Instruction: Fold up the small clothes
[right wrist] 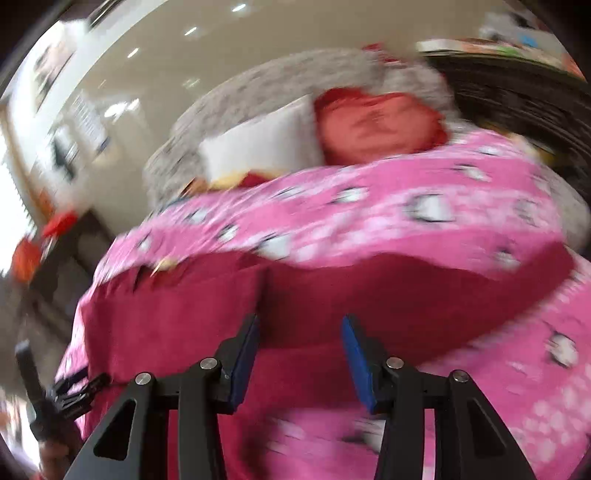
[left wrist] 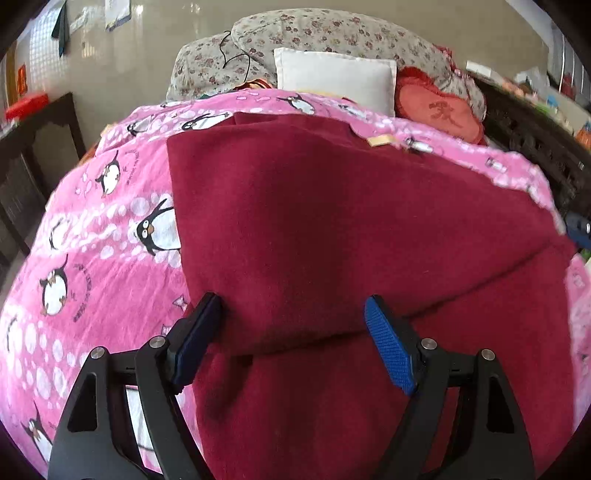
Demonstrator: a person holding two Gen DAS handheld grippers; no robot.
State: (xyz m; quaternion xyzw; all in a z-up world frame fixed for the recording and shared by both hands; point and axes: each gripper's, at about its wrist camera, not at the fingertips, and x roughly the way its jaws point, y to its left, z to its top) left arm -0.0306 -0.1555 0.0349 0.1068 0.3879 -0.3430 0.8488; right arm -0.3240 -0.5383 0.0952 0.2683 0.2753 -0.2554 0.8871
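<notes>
Garment: dark red cloth (left wrist: 332,229) lies spread on the bed, folded over itself with the fold edge running across its near part.
Bed cover: pink penguin-print quilt (left wrist: 96,236) beneath the cloth.
Left claw (left wrist: 291,317): jaws apart, empty, over the near fold edge.
Right claw (right wrist: 299,328): jaws apart, holding nothing; view blurred.
Far end: white pillow (left wrist: 334,79), red cushion (left wrist: 439,110), floral bedding (left wrist: 314,33).
</notes>
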